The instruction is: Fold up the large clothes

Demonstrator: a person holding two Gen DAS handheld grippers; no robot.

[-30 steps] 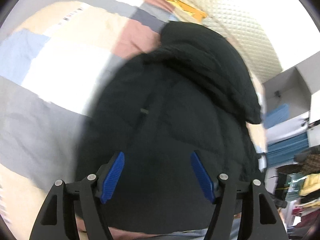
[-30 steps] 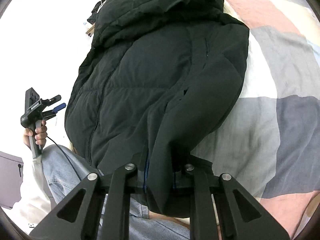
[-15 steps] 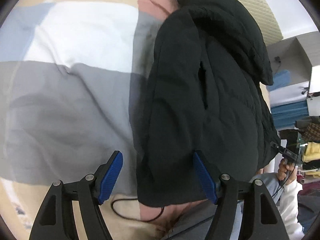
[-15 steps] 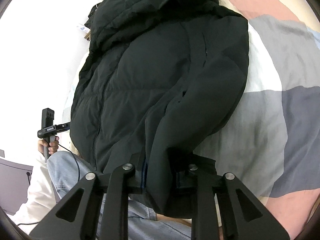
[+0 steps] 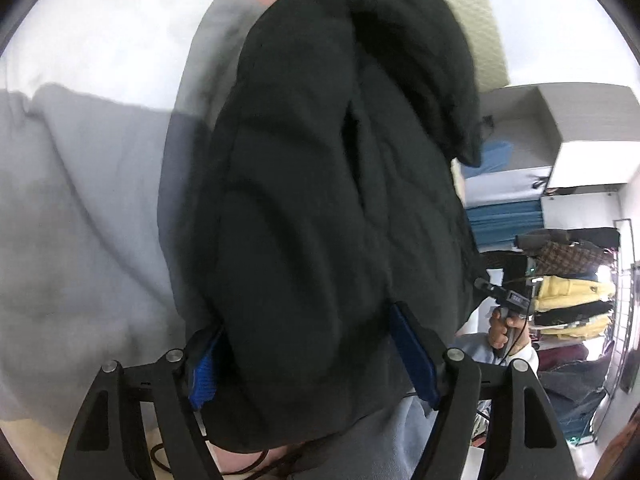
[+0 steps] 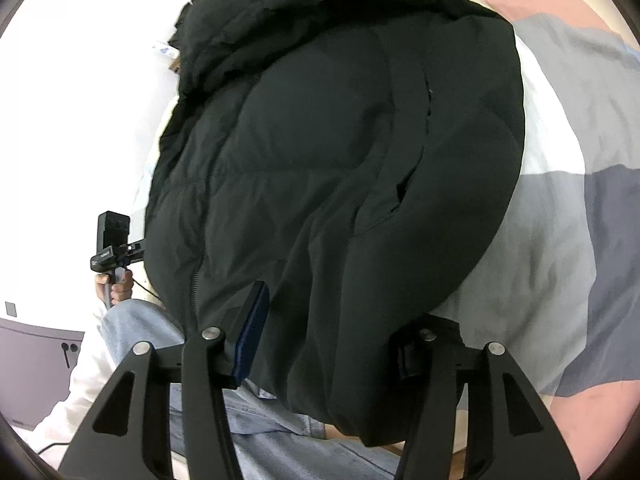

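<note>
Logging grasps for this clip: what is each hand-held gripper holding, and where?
Neither grips. Both the left hand-held gripper and right hand-held gripper stand open around the black jacket hem.

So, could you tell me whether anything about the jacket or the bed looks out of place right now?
Nothing looks damaged or spilled. The black jacket lies bunched on the bedspread, its near edge overhanging toward the person's jeans.

A black quilted puffer jacket (image 5: 320, 200) is lying front-up on the bed, zipper closed, hood bunching at its far end.
</note>
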